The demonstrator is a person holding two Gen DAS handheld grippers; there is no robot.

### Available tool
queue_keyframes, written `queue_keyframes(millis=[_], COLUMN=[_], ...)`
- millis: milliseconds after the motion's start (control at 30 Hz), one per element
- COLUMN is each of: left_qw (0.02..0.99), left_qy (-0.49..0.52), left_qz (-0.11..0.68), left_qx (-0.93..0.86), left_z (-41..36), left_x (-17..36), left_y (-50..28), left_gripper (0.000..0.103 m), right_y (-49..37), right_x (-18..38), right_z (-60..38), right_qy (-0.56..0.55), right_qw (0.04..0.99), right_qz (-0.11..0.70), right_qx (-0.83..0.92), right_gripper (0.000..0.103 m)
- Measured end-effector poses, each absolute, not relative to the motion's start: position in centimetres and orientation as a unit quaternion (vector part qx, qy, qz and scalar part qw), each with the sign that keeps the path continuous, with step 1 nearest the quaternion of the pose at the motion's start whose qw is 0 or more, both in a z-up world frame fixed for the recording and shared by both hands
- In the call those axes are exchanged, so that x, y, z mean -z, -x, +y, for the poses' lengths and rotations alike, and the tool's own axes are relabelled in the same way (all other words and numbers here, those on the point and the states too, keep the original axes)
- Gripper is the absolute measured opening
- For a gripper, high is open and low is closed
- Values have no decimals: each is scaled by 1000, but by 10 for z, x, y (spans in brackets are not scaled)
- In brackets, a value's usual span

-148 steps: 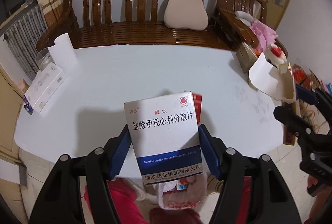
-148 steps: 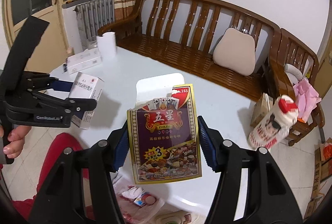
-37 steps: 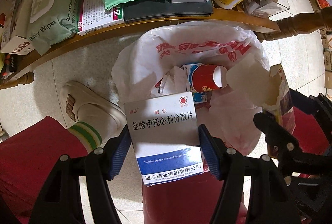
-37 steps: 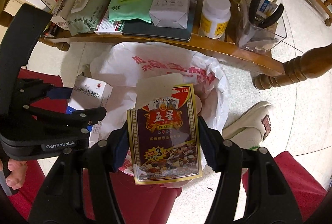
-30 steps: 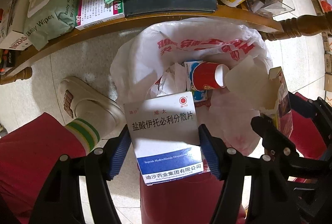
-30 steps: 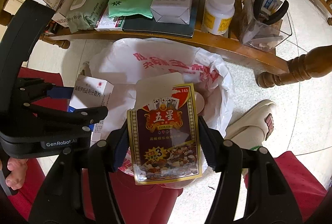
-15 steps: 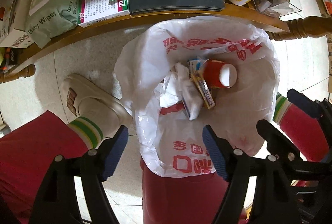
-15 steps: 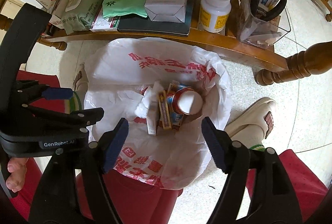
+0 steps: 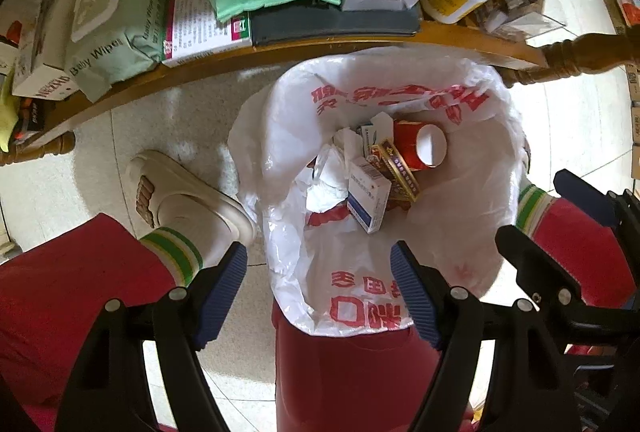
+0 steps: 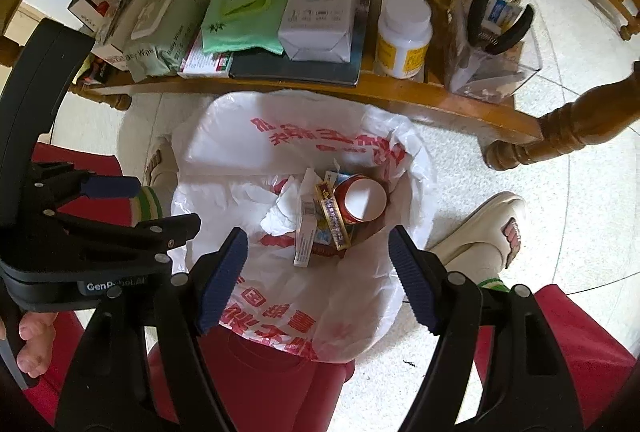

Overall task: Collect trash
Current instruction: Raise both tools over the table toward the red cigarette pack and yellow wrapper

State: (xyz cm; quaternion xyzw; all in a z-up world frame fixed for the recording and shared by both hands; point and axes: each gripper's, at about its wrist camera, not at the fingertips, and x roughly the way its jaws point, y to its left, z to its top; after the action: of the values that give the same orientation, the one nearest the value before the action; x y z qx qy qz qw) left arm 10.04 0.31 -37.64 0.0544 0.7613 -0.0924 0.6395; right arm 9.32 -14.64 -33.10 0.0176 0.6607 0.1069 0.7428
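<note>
Both tools point down over the white bin bag (image 9: 384,272) — the left gripper (image 9: 318,290) and the right gripper (image 10: 316,278) each have their blue pads spread apart with nothing between them. The medicine box (image 9: 368,197) and the playing-card box (image 9: 398,169) lie inside the bag, touching, beside a red paper cup (image 9: 420,145) and crumpled tissue (image 9: 326,183). Beyond the bag, on the far side, a wooden shelf (image 10: 320,87) holds wipes — a slippered foot (image 9: 180,191) stands left of the bag.
</note>
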Motion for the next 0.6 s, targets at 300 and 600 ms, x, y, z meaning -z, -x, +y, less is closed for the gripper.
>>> queue_keyframes(millis=[300, 600], left_qw=[689, 757], left_qy=[-53, -29], left_qz=[714, 648], left_qx=[110, 81], left_z=[16, 46], left_x=[286, 126], left_y=[-73, -88], left_gripper=[81, 87], right_y=[-63, -82], right_x=[245, 59], right_z=[-153, -177], right_qy=[-66, -63], right_qw=[782, 853], right_qz=[607, 495], right_qx=[-124, -153], right_gripper=[81, 95])
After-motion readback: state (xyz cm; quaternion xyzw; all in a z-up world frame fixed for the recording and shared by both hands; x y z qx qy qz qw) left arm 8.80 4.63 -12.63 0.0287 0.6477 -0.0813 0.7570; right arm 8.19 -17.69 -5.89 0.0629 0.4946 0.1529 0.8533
